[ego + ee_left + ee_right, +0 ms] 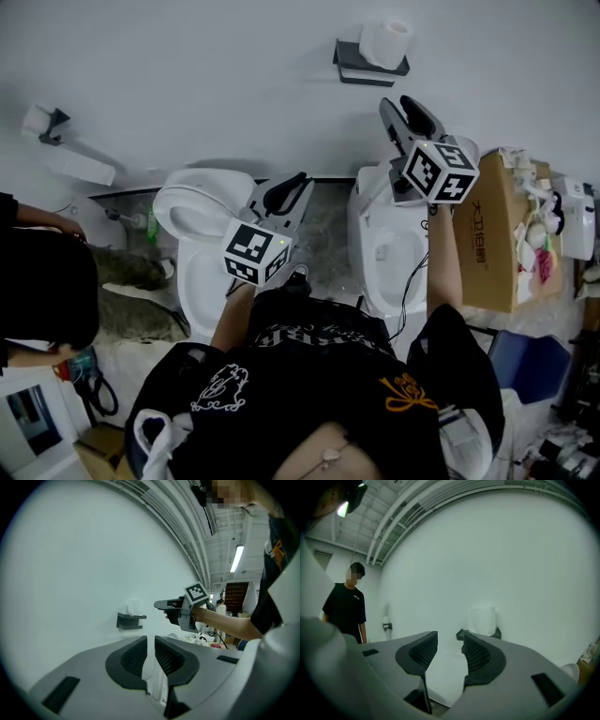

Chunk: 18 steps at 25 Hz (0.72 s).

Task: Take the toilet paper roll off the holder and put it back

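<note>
A white toilet paper roll stands on a dark wall holder at the top of the head view. My right gripper is raised just below it, apart from it, jaws open and empty. In the right gripper view the roll and holder lie ahead, slightly right of the gap between the jaws. My left gripper hangs lower and to the left with a narrow gap and nothing in it. The left gripper view shows the holder, the faint roll and the right gripper.
Two white toilets stand under the wall. A cardboard box with clutter is at the right. A second small paper holder is mounted far left. A person in black stands at the left.
</note>
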{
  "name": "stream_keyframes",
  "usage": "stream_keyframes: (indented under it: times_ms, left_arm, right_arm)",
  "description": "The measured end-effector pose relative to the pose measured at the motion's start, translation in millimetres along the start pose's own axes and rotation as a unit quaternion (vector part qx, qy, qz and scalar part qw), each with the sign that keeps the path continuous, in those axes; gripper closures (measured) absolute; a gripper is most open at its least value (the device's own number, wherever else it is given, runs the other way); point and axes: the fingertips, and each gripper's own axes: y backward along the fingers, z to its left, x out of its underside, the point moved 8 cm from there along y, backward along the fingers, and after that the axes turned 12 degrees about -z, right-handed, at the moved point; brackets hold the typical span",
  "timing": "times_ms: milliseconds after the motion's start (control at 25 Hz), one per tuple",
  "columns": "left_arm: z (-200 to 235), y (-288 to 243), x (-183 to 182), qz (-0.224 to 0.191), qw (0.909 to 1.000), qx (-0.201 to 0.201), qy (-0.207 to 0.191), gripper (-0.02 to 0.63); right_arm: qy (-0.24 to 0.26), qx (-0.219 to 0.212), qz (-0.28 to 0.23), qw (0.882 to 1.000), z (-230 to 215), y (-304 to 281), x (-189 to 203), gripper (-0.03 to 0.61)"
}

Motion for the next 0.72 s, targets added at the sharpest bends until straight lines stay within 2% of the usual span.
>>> stream_keyframes:
  times_ms: [160, 520, 720]
  left_arm:
    - [-36.5, 10.1, 6.0, 0.010, 1.0000, 0.000, -0.002, 0.568]
    - [-123.5, 39.7, 23.7, 0.029, 0.9996, -0.006, 0.005, 0.568]
    - [-149.7, 63.5, 30.6, 0.030, 0.9993, -0.020, 0.004, 0.568]
  right_arm:
    - [-0.022, -0.014, 0.002, 1.000, 20.5, 59.0, 13.9, 0.433]
    - [-0.084, -0.037, 0.049, 0.995, 53.3, 178.7, 52.3, 0.462]
    - [-0.110, -0.048, 0.062, 0.991, 81.2, 229.8, 74.2, 0.505]
